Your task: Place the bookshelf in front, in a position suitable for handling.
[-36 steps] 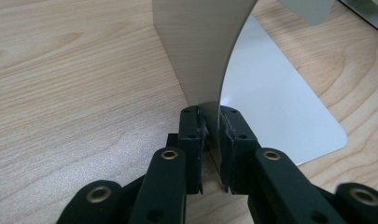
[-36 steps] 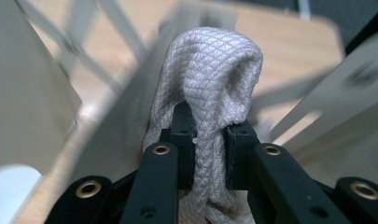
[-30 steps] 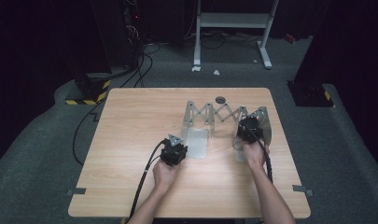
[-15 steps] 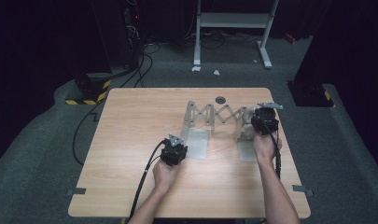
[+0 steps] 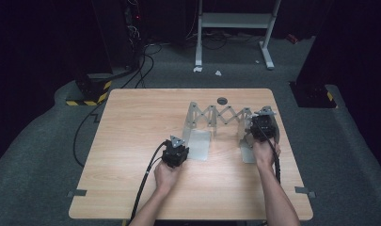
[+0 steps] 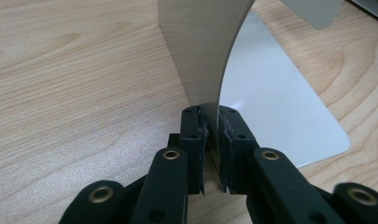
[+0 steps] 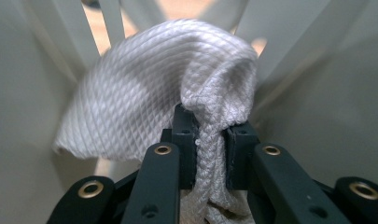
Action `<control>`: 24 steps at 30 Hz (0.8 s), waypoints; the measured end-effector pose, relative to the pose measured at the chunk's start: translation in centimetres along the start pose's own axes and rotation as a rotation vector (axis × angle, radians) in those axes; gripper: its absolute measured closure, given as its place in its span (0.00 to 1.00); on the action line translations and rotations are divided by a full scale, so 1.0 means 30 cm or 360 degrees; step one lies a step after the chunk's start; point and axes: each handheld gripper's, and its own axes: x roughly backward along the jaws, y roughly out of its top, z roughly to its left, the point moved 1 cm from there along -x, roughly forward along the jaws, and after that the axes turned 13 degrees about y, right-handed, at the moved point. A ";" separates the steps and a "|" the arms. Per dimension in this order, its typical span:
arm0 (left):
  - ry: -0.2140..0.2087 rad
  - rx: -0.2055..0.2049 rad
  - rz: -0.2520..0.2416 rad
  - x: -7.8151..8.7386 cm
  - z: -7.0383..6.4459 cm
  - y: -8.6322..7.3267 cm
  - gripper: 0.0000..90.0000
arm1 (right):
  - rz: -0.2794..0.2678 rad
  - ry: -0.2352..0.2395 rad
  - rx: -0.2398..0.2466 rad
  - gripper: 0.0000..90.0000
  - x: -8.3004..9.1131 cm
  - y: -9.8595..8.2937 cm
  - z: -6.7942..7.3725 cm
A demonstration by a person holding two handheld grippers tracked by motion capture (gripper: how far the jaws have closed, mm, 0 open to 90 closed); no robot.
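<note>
A pale grey metal rack (image 5: 221, 117) stands on the far right part of a light wooden table (image 5: 131, 141). It has two flat base plates, two upright end plates and a zigzag scissor lattice stretched between them.

The left gripper (image 5: 175, 151), held in the person's left hand (image 5: 164, 176), sits at the near edge of the rack's left end. In the left gripper view its black jaws (image 6: 213, 140) are clenched on the thin lower edge of the left upright plate (image 6: 200, 46), which rises straight up between them; the flat base plate (image 6: 275, 102) lies on the wood just to the right.

The right gripper (image 5: 262, 126) is at the rack's right end, with the right hand (image 5: 265, 153) behind it. In the right gripper view its jaws (image 7: 210, 140) grip a fold of white woven cloth (image 7: 149, 102) — a diamond-patterned fabric that bulges up and to the left of the jaws. Pale rack bars cross close behind the cloth.

A small dark round disc (image 5: 221, 100) lies on the table just beyond the lattice. Black cables trail from both grippers toward the near edge. Beyond the table, a grey floor — a white frame stand (image 5: 235, 28) at the back.
</note>
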 end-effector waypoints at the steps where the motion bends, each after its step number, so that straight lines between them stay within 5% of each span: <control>1: 0.0000 0.0000 0.0000 0.000 0.000 0.000 0.90 | 0.0054 -0.0004 0.0015 0.87 -0.023 -0.024 -0.005; 6: -0.0001 0.0000 0.0000 0.000 0.000 0.000 0.90 | 0.0229 0.0022 0.0016 0.87 -0.091 -0.111 -0.022; 8: 0.0000 0.0000 0.0000 0.000 0.000 0.000 0.90 | 0.0180 0.0019 0.0045 0.87 -0.089 -0.137 -0.021; 12: 0.0001 -0.0001 0.0000 0.000 0.000 0.000 0.90 | 0.0224 0.0073 0.0066 0.87 -0.064 -0.145 -0.023; 17: 0.0004 -0.0004 -0.0001 0.000 -0.001 0.000 0.90 | 0.0286 0.0158 0.0190 0.87 0.010 -0.206 0.005; 24: 0.0008 -0.0008 -0.0004 0.000 -0.001 0.000 0.90 | 0.0294 0.0214 0.0211 0.86 0.083 -0.275 0.001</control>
